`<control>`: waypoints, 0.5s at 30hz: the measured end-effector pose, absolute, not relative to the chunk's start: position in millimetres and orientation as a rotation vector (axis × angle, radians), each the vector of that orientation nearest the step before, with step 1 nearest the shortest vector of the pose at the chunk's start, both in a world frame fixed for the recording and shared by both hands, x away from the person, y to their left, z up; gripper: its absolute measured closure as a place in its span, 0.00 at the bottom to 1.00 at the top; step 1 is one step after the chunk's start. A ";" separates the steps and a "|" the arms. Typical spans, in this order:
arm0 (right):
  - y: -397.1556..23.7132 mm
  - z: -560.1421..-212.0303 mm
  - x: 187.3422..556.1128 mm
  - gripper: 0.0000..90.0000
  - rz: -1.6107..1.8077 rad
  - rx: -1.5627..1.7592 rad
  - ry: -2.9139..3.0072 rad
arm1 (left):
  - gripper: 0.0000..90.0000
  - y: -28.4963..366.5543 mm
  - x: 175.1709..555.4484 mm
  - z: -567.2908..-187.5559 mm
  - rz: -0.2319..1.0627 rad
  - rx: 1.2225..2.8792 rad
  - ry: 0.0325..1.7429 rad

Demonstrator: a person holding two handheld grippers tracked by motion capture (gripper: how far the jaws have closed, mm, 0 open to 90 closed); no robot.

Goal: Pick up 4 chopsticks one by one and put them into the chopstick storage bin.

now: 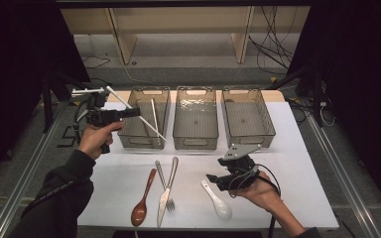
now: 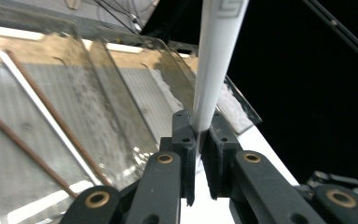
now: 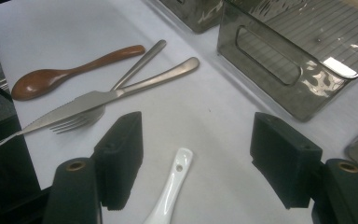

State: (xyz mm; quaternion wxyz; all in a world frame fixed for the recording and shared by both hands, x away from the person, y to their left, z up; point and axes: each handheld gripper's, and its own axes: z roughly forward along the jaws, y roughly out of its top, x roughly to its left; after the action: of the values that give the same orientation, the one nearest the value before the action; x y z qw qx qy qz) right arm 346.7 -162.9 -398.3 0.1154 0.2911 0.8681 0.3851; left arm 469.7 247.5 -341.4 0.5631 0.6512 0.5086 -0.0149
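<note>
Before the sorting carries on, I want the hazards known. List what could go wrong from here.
1. The left gripper pinches the white chopstick near one end, so the long free end could swing or slip before it reaches the left bin.
2. The right gripper stands open over the white spoon, whose smooth handle may slide away as the jaws close.
3. The knife lies crossed over the fork, so lifting one may drag the other.

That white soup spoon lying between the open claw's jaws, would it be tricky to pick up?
Probably a little. The white spoon looks glossy, like glazed ceramic, so it may slip between the right claw's pads. Its handle seems stiff, so it should not bend. If it is ceramic, a drop onto the table could chip it.
</note>
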 end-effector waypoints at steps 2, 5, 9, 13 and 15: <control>-163.9 -397.7 346.2 0.39 1.130 0.851 2.537 | 0.92 252.6 475.3 -338.3 -0.025 1.524 1.213; -166.2 -397.3 346.7 0.39 1.135 0.859 2.531 | 0.92 258.5 483.9 -334.7 -0.002 1.513 1.241; -167.4 -397.7 347.4 0.39 1.137 0.866 2.529 | 0.92 259.9 492.7 -330.3 0.038 1.531 1.262; -166.9 -398.3 347.6 0.38 1.132 0.861 2.536 | 0.92 258.7 501.0 -328.8 0.068 1.547 1.287; -167.0 -398.3 347.7 0.38 1.134 0.860 2.536 | 0.92 257.6 505.2 -329.7 0.079 1.556 1.301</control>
State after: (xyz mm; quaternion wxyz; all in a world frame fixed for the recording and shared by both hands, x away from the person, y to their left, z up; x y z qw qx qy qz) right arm 347.7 -167.0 -398.3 0.1166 0.2936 0.8662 0.3872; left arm 505.2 257.6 -329.7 0.5278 0.6511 0.5444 0.0332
